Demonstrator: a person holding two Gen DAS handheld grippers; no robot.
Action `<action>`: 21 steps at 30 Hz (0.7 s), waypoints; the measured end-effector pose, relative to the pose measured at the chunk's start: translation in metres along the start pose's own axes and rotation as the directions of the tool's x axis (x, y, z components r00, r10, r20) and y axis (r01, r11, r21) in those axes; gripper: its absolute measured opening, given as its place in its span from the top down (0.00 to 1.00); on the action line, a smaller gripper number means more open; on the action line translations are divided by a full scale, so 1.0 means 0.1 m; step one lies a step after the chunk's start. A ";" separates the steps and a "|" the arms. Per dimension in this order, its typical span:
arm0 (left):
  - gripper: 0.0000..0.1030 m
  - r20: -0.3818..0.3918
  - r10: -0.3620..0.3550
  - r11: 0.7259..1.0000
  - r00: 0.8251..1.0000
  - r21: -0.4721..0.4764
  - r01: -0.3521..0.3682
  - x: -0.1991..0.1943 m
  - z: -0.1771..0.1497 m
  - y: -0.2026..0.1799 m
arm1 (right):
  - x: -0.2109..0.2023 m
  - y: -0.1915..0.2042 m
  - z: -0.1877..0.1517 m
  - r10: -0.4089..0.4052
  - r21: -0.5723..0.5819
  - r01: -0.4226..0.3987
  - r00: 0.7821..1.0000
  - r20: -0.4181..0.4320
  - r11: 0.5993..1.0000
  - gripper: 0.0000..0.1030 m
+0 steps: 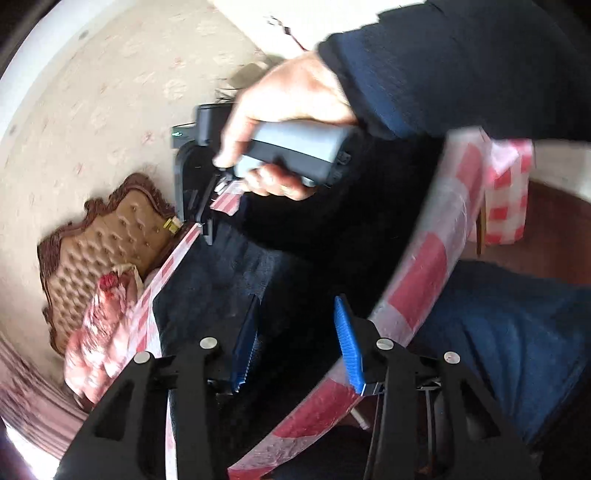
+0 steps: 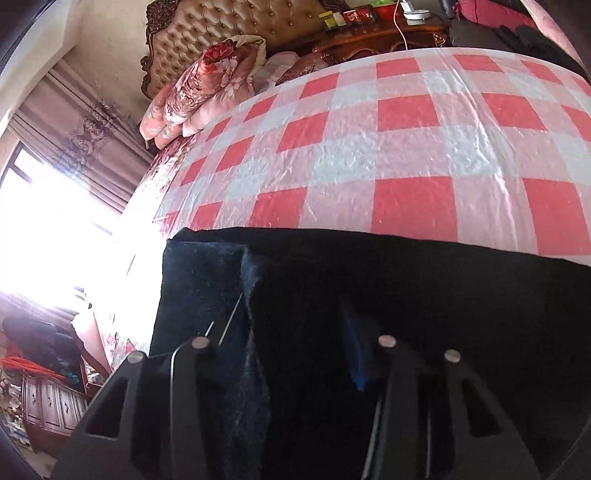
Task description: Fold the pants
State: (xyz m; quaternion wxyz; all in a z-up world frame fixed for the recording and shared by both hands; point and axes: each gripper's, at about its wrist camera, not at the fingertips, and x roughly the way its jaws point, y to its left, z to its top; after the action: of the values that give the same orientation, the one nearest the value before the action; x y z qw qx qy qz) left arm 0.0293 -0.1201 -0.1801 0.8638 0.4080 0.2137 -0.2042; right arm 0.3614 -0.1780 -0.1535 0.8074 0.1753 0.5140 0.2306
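Dark, soft, slightly fuzzy pants [image 2: 369, 295] lie flat on a surface draped in a glossy, crinkled plastic cloth [image 2: 406, 147] of red and white squares. In the right wrist view the pants fill the lower half of the picture, their far edge a straight line across the cloth, with a raised fold or seam running down the left part.

The right tool [image 2: 291, 354] sits low over the pants, its black arms spread partway. Cloth lies between its blue pads, but the fabric is so dark that I cannot tell whether they pinch it.

In the left wrist view, much blurred, the left tool [image 1: 295, 343] hangs over the pants near the cloth's edge. Its ribbed blue pads [image 1: 349, 347] stand apart with dark cloth between them; no grip is plain. Ahead, a hand [image 1: 288, 122] in a dark sleeve holds the grey handle of the right tool.

Beyond stand a tufted tan headboard [image 2: 229, 33] with a carved wooden frame, and flowered pillows [image 2: 199, 85].
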 end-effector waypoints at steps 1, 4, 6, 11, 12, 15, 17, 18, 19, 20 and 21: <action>0.66 0.001 0.013 1.000 1.000 0.011 -0.013 0.01 0.00 -0.01 | 0.00 0.00 0.00 -0.003 -0.005 0.003 1.000 0.002 1.000 0.63; 0.91 0.015 0.035 0.999 0.999 -0.016 -0.035 -0.01 0.03 0.08 | -0.07 0.00 0.00 0.023 0.000 -0.023 1.000 0.019 1.000 0.79; 0.93 0.050 0.050 0.998 0.997 -0.051 -0.048 -0.10 0.09 0.19 | -0.18 0.04 0.00 0.062 -0.007 -0.062 0.997 0.041 0.998 0.84; 0.93 0.096 0.042 0.998 0.995 -0.050 -0.038 -0.20 0.21 0.26 | -0.51 0.06 0.02 0.062 -0.019 -0.060 0.991 0.115 0.998 0.84; 0.93 0.091 0.030 0.999 0.995 -0.041 -0.026 -0.16 0.20 0.22 | -0.52 0.02 0.02 0.050 -0.012 -0.049 0.992 0.117 0.999 0.84; 0.92 0.050 -0.019 1.000 0.999 -0.007 0.019 0.01 0.13 0.07 | -0.38 -0.13 -0.06 -0.007 0.008 0.007 0.997 0.083 1.000 0.82; 0.83 0.042 -0.057 0.998 0.997 -0.017 0.058 0.05 0.09 0.01 | -0.28 -0.19 -0.10 -0.057 0.017 0.056 0.996 0.075 0.998 0.68; 0.68 0.044 -0.080 0.996 0.996 -0.031 0.081 0.05 0.07 0.02 | -0.27 -0.21 -0.16 -0.084 0.023 0.082 0.993 0.082 0.996 0.63; 0.58 0.060 -0.122 0.990 0.991 -0.069 0.126 0.01 0.06 0.08 | -0.28 -0.19 -0.19 -0.092 0.017 0.091 0.991 0.093 0.996 0.60; 0.54 0.075 -0.168 0.978 0.983 -0.116 0.175 -0.03 0.06 0.15 | -0.31 -0.15 -0.22 -0.122 0.008 0.122 0.987 0.104 0.993 0.50; 0.52 0.093 -0.215 0.957 0.972 -0.177 0.228 -0.07 0.04 0.27 | -0.39 -0.07 -0.25 -0.188 0.001 0.190 0.972 0.139 0.982 0.39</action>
State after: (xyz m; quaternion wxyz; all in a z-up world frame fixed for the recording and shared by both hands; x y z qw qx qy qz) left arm 0.0381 -0.1065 -0.1574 0.8771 0.2912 0.2446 -0.2935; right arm 0.3257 -0.2040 -0.1381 0.8604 0.1360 0.4698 0.1432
